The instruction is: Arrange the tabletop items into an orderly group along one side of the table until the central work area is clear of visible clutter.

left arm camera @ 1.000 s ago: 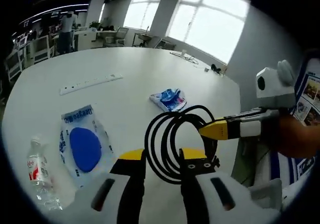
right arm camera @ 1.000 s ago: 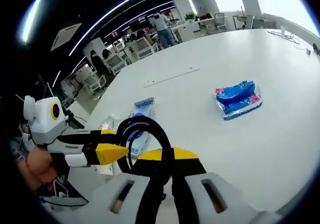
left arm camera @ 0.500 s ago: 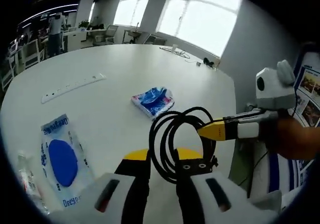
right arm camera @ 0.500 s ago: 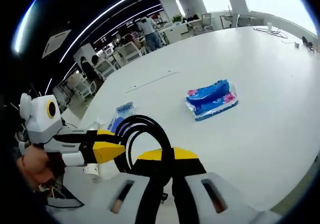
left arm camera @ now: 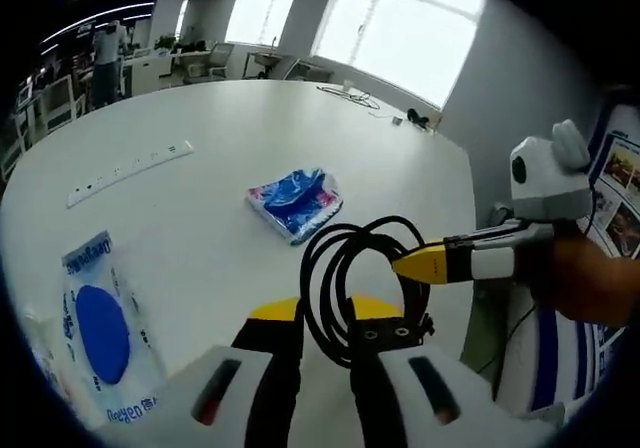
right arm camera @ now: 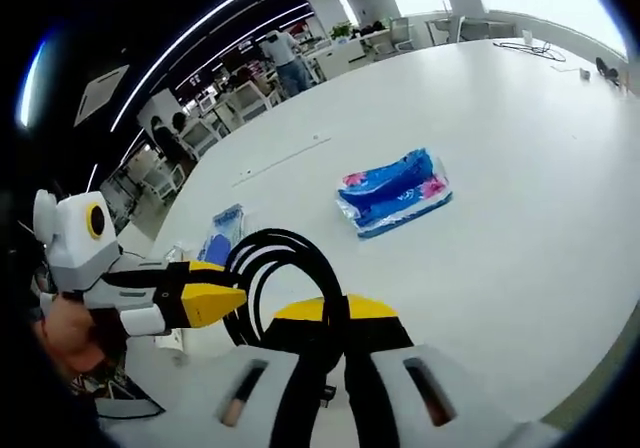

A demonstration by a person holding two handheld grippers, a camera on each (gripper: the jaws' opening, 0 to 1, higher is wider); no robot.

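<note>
Both grippers pinch one black cable (left arm camera: pixel 352 286): left gripper (left arm camera: pixel 325 320), right gripper (right arm camera: pixel 327 320). If one lets go early, the loops could spring open and fall.

Black cable coil (left arm camera: pixel 355 288): lower loops hidden behind the left tongs (left arm camera: pixel 325 313); likewise behind the right tongs (right arm camera: pixel 330 313) in the right gripper view. Blue-disc packet (left arm camera: pixel 95 338): lettering too blurred to read. Wall poster (left arm camera: pixel 622 193): cut by the picture's edge. Distant person (right arm camera: pixel 282 56): too small to make out.
</note>
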